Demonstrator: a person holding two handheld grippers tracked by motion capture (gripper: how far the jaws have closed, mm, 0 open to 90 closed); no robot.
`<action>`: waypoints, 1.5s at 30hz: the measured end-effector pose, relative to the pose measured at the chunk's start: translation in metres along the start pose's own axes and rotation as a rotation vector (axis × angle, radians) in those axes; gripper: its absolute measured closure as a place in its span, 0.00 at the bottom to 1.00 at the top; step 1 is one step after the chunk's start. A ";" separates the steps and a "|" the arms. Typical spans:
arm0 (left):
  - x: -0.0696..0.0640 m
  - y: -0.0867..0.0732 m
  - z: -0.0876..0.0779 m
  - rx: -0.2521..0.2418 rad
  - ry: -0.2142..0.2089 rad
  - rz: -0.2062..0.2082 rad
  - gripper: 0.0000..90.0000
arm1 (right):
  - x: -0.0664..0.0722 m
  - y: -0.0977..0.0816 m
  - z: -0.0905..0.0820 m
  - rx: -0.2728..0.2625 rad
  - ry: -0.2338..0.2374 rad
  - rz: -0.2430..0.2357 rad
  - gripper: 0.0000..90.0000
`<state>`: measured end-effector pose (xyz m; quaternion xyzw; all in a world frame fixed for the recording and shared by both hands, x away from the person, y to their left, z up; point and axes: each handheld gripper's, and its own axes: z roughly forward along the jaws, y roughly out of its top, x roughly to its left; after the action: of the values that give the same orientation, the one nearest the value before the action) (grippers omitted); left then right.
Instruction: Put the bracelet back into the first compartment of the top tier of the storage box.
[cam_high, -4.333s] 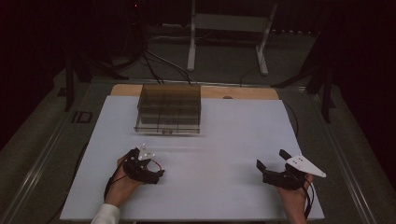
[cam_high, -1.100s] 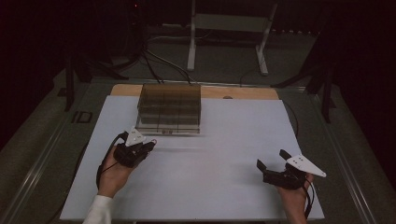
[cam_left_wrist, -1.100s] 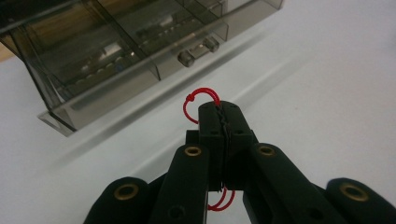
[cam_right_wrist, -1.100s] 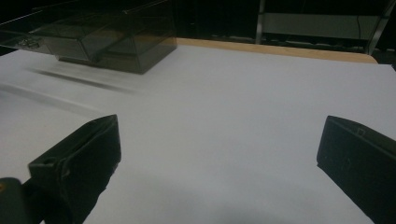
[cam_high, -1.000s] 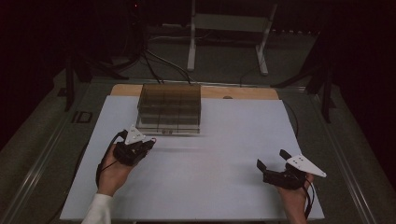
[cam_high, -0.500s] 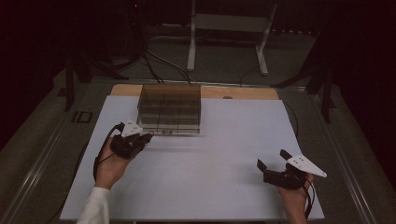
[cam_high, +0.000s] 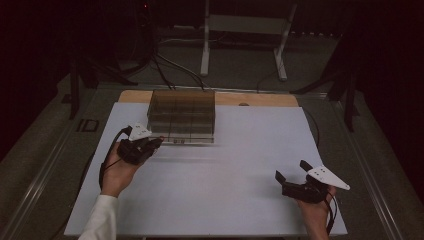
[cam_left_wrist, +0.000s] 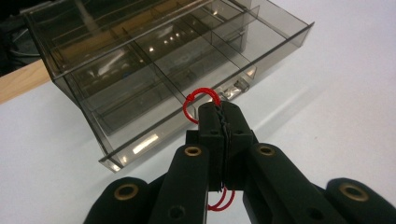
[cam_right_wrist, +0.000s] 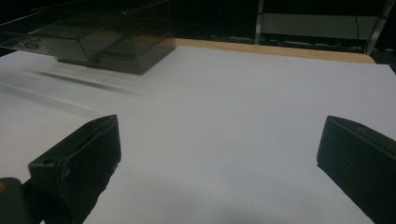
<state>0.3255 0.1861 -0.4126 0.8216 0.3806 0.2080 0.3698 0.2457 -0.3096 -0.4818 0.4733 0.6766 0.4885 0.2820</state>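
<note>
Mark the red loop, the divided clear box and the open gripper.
red loop (cam_left_wrist: 201, 99): left gripper view, the arc sticking out above the shut jaws.
divided clear box (cam_high: 182, 116): high view, an inner divider near its middle.
right gripper (cam_high: 292, 172): high view, midway between its two spread fingertips.

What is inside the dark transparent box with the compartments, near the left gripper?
The compartments of the box that show look empty; only reflections are visible. Its far compartments are too dim to judge. The left gripper holds a red string just in front of the box, not inside it.
</note>
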 end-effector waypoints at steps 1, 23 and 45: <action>0.001 0.001 0.000 -0.001 0.001 0.001 1.00 | 0.000 0.000 0.000 0.000 0.000 0.000 0.00; 0.010 0.015 0.005 0.007 0.007 0.006 1.00 | 0.000 0.000 0.001 0.001 0.003 0.000 0.00; 0.020 0.020 0.011 0.012 0.022 -0.020 1.00 | 0.000 0.000 0.001 0.000 0.002 -0.002 0.00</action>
<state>0.3541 0.1881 -0.4035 0.8177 0.3940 0.2109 0.3628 0.2461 -0.3095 -0.4821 0.4719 0.6774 0.4888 0.2819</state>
